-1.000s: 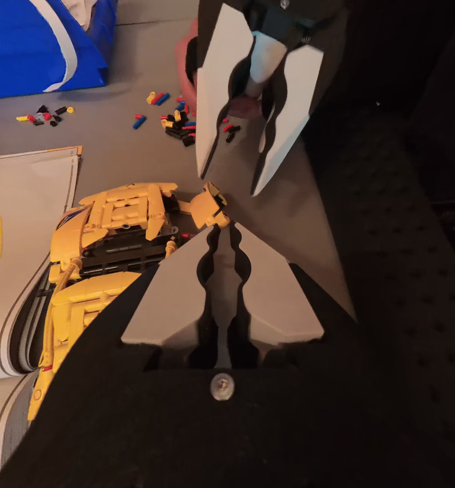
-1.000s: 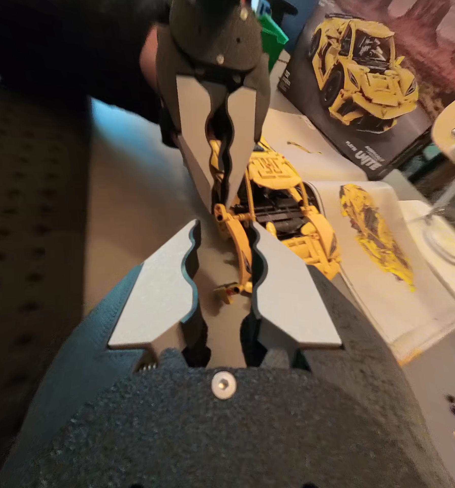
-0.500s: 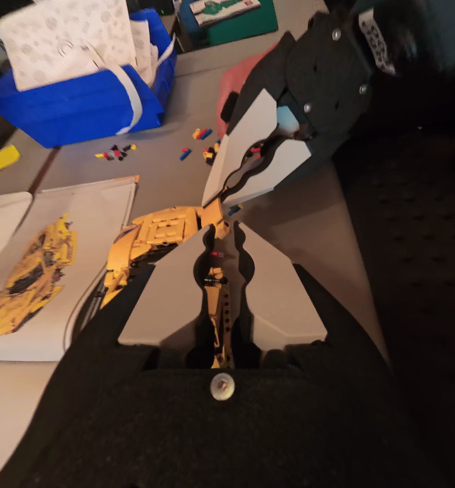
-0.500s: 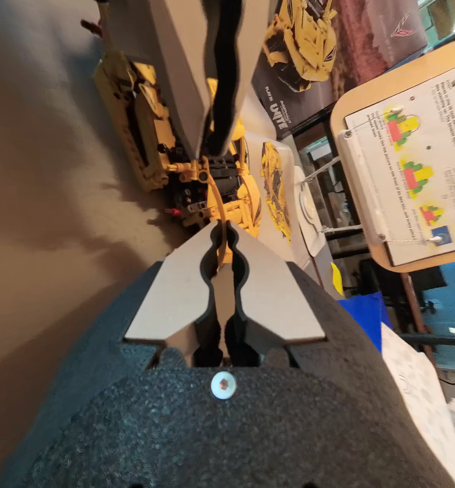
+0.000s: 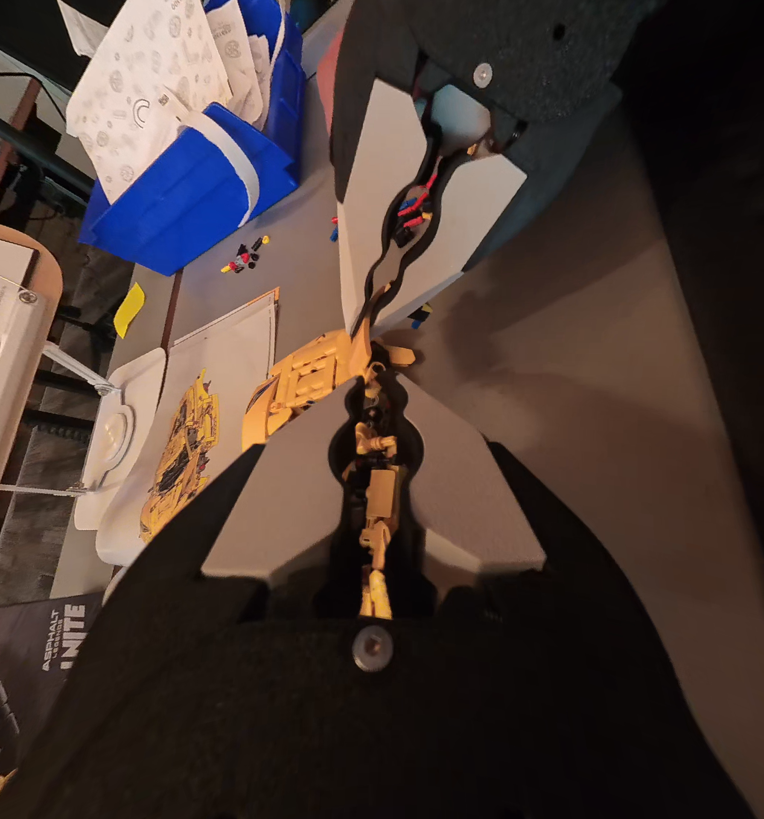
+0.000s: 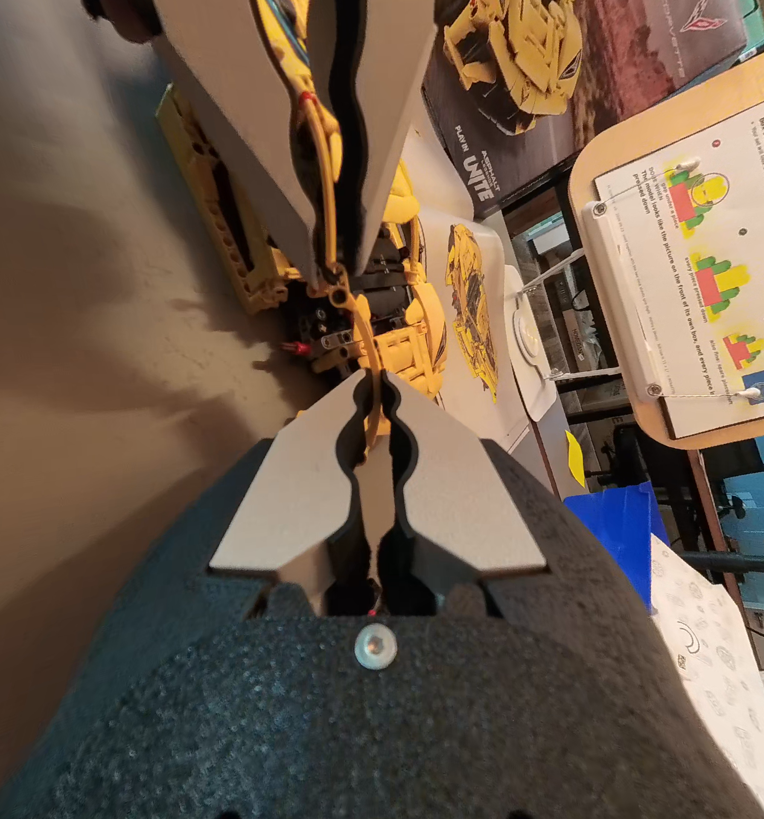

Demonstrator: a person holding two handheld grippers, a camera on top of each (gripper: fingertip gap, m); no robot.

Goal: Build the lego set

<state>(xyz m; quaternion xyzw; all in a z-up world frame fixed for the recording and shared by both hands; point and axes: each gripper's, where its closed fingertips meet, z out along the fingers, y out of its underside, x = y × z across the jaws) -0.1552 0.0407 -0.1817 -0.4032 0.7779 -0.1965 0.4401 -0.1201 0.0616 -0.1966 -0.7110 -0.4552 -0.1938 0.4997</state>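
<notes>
The left gripper is nearly closed on the yellow lego car; black & yellow parts of the car fill the gap btwn its fingers, tips reaching the car's edge. The right gripper is likewise pinched almost together; a thin curved yellow strip of the car runs btwn its tips, so it grips that strip. In the right wrist view the left gripper comes in from the top, its tips at a ring joint on the same strip. The car is tilted on its side, w/ its lower edge at the grey table; whether it rests there can't be told. Beside it lies the open instruction booklet; loose small pieces lie near a blue bin w/ printed paper bags; the set's box stands behind the booklet.
</notes>
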